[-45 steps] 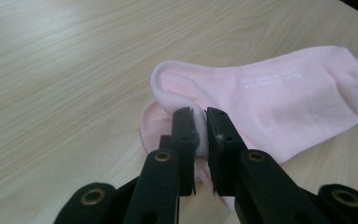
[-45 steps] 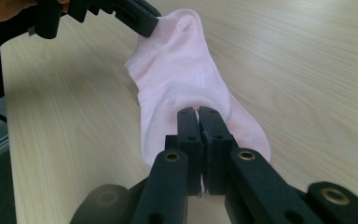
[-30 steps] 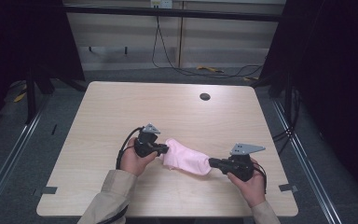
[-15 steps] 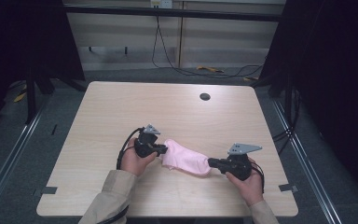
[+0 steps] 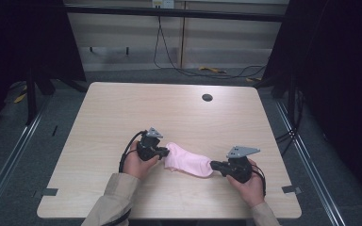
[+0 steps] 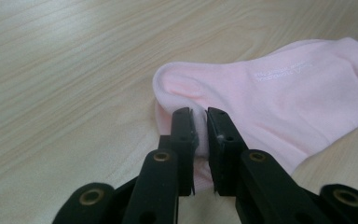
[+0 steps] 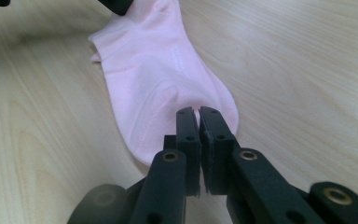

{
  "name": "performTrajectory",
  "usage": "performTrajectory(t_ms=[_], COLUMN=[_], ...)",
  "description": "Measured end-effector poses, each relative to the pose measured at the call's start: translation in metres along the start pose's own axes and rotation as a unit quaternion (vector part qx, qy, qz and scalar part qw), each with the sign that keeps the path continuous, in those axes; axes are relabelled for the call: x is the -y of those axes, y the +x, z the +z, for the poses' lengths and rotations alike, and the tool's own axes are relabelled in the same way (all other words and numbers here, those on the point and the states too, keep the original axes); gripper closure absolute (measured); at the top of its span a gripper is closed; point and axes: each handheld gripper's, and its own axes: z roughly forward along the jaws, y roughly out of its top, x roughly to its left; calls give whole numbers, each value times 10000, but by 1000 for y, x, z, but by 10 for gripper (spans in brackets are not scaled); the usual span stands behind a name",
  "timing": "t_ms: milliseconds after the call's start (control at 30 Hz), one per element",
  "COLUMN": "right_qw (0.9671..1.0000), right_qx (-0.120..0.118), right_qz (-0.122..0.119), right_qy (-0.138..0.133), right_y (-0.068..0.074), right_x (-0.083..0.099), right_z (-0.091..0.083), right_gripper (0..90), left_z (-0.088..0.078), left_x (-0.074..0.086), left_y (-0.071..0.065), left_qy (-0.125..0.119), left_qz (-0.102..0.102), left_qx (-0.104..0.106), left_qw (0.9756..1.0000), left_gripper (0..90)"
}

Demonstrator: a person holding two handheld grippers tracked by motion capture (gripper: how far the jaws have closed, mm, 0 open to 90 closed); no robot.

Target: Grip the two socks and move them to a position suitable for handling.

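A pink sock (image 5: pixel 188 160) lies stretched across the front part of the wooden table (image 5: pixel 122 113). My left gripper (image 5: pixel 166 151) is shut on the sock's left end; in the left gripper view its jaws pinch a fold of the pink sock (image 6: pixel 270 93) at the left gripper (image 6: pixel 199 114). My right gripper (image 5: pixel 214 165) is shut on the sock's right end; in the right gripper view the pink sock (image 7: pixel 154 70) runs away from the right gripper (image 7: pixel 196 112) toward the other gripper's black tip (image 7: pixel 116 5).
A small dark round hole (image 5: pixel 207 97) sits in the tabletop near the back right. Cables (image 5: pixel 179 66) run along the floor behind the table. Dark frame posts (image 5: pixel 33 94) stand at the left and right sides.
The two grippers have drawn slightly farther apart, the right one easing rightward, and the sock between them lies a little more stretched.
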Motion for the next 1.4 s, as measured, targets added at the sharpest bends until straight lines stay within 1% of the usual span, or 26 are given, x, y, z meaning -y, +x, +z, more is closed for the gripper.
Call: performTrajectory(t_ms=[100, 133, 167, 233, 267, 300, 333, 400, 567, 667, 767, 800, 833, 933, 1000, 1033, 1067, 1133, 1200, 1233, 1300, 1333, 1400], right_qw=[10000, 9999, 9999, 9997, 9996, 9992, 9992, 9991, 9987, 9989, 9990, 9990, 9991, 9990, 9986, 9982, 9983, 9983, 9978, 9976, 9974, 9976, 9980], right_qx=[57, 83, 80, 146, 197, 323, 342, 391, 381, 312, 294, 292, 287, 316, 421, 486, 509, 546, 651, 672, 700, 686, 629], right_qz=[-37, -68, -70, -131, -161, -183, -197, -170, -213, -272, -337, -346, -307, -298, -271, -284, -243, -189, -83, -52, -82, -66, -77], right_qy=[73, 98, 114, 137, 134, 112, 100, 16, -248, -216, -69, -33, -4, 72, 161, 205, 165, 25, -112, -131, -118, -112, -40], right_y=[0, 0, 0, 1, 1, 2, 2, 2, 7, 11, 14, 14, 14, 12, 9, 8, 8, 7, 6, 5, 5, 4, 4], right_x=[1, 2, 2, 2, 2, 2, 1, 0, -7, -9, -8, -8, -7, -4, -2, 0, 0, -1, -4, -4, -4, -3, -1], right_z=[1, 2, 3, 4, 4, 3, 3, -1, -8, -3, 6, 9, 12, 14, 15, 16, 15, 10, 1, -1, -4, -4, -1], right_gripper=[855, 854, 852, 824, 799, 781, 781, 793, 838, 846, 846, 845, 845, 843, 833, 818, 814, 805, 784, 779, 774, 774, 774], left_z=[1, 1, 2, 2, 2, 2, 1, 0, -5, -7, -10, -11, -12, -11, -9, -8, -8, -8, -10, -10, -11, -11, -9], left_x=[1, 1, 2, 2, 2, 2, 2, 3, 3, 3, 3, 2, 2, 1, 2, 3, 3, 5, 6, 7, 8, 9, 10], left_y=[0, 0, -1, -1, -2, -2, -2, -3, -3, -3, -5, -7, -8, -13, -14, -15, -14, -13, -11, -10, -7, -6, -6], left_qy=[-14, 9, 3, -20, -32, -42, 6, -50, -144, -174, -211, -262, -251, -253, -178, -218, -177, -192, -194, -209, -213, -218, -197], left_qz=[-11, 11, 24, 23, 19, 19, 65, 63, 90, 90, 97, 85, 143, 210, 248, 211, 219, 223, 164, 139, 96, 62, 60], left_qx=[-28, 2, -28, -61, -76, -77, -112, -105, -152, -182, -190, -172, -174, -98, -98, -90, -94, -106, -131, -158, -183, -174, -179], left_qw=[10000, 10000, 10000, 10000, 10000, 10000, 9999, 9999, 9997, 9996, 9996, 9995, 9994, 9994, 9995, 9995, 9996, 9995, 9996, 9996, 9996, 9996, 9996], left_gripper=[814, 813, 811, 803, 800, 791, 783, 772, 734, 721, 712, 709, 700, 696, 695, 692, 692, 692, 692, 692, 692, 692, 692])
